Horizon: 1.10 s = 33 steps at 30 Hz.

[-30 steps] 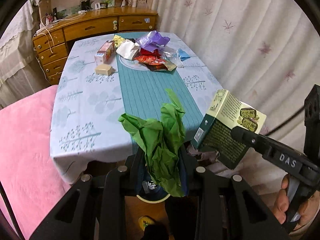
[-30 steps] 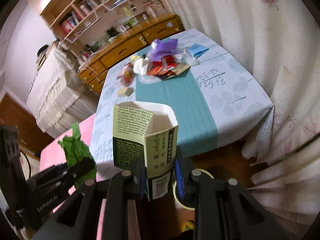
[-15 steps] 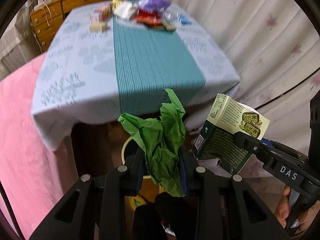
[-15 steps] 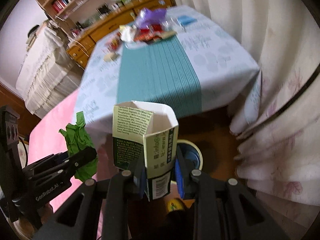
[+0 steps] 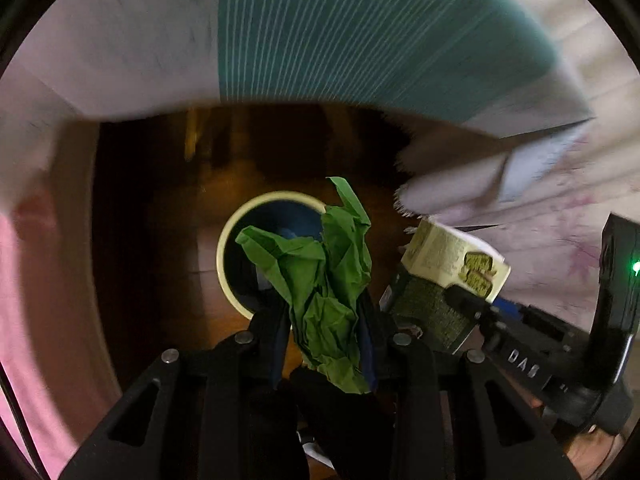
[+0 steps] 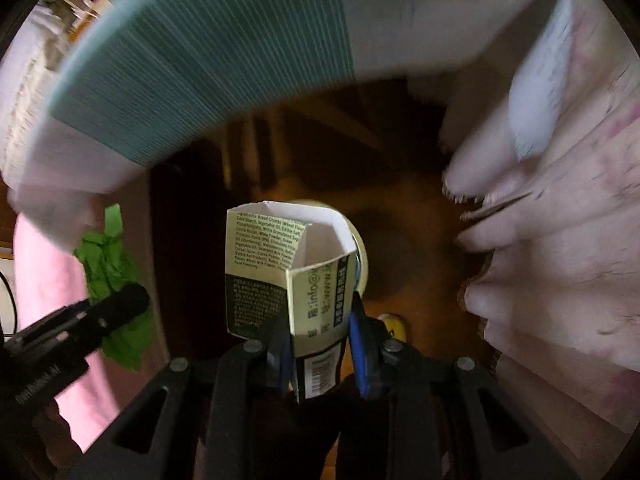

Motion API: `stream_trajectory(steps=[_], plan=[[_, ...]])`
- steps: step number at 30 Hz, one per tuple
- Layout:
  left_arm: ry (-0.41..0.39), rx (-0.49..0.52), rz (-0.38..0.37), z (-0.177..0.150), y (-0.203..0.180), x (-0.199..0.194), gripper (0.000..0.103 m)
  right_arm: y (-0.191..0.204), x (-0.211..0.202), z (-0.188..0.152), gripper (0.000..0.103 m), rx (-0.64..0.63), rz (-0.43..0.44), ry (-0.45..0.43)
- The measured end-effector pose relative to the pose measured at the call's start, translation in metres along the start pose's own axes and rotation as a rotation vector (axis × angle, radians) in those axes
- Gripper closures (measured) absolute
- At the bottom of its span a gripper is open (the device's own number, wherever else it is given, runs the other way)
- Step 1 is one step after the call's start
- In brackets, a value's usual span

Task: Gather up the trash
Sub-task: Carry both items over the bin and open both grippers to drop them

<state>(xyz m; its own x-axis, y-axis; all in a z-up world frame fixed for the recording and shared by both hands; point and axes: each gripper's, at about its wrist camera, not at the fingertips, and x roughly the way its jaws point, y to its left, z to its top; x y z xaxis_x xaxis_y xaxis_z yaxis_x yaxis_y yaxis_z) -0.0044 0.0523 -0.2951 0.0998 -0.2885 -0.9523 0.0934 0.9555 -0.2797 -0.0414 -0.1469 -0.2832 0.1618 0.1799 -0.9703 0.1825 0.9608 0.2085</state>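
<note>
Left wrist view now looks down at trash bin (image 5: 240,232), bench top gone; left gripper (image 5: 326,332) clamps green paper (image 5: 320,280), right gripper (image 6: 318,344) clamps open snack box (image 6: 288,268); right view adds yellow object (image 6: 394,326) on floor.

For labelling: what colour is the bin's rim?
Cream; the bin's rim shows best in the left wrist view.

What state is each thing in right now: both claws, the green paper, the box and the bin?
Left claw: shut on the paper, above the bin.
Right claw: shut on the box.
Paper: crumpled, held, not yet dropped.
Box: top flaps open, looks empty, held upright over the bin.
Bin: on the floor under the table edge, open-topped, contents unclear.
Tablecloth: hanging over the table edge, blurred.
</note>
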Motion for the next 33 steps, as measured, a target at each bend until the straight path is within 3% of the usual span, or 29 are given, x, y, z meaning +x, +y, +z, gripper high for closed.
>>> stream_trajectory(steps=[6,12,13,14,16,18,28,33], plan=[[0.044,-0.032,0.038,0.002,0.025,0.092,0.074,-0.01,0.109,-0.007,0.079,-0.012,-0.018,0.079],[0.054,-0.016,0.085,-0.001,0.039,0.146,0.067,-0.002,0.185,-0.009,0.078,-0.018,0.005,0.113],[0.063,-0.018,0.09,-0.001,0.042,0.15,0.057,-0.001,0.195,-0.009,0.078,-0.02,0.014,0.125],[0.072,-0.023,0.101,-0.003,0.046,0.156,0.039,0.002,0.203,-0.009,0.078,-0.023,0.016,0.138],[0.069,-0.03,0.113,-0.003,0.053,0.16,0.013,0.006,0.215,-0.009,0.069,-0.044,0.005,0.146],[0.05,-0.029,0.132,-0.005,0.057,0.16,0.011,0.012,0.218,-0.011,0.04,-0.071,-0.004,0.118],[-0.054,-0.039,0.212,-0.007,0.062,0.121,0.011,0.001,0.183,-0.01,0.038,-0.05,-0.009,0.015],[-0.108,-0.026,0.227,-0.007,0.046,0.072,0.011,0.005,0.139,-0.008,0.038,-0.043,0.001,-0.024]])
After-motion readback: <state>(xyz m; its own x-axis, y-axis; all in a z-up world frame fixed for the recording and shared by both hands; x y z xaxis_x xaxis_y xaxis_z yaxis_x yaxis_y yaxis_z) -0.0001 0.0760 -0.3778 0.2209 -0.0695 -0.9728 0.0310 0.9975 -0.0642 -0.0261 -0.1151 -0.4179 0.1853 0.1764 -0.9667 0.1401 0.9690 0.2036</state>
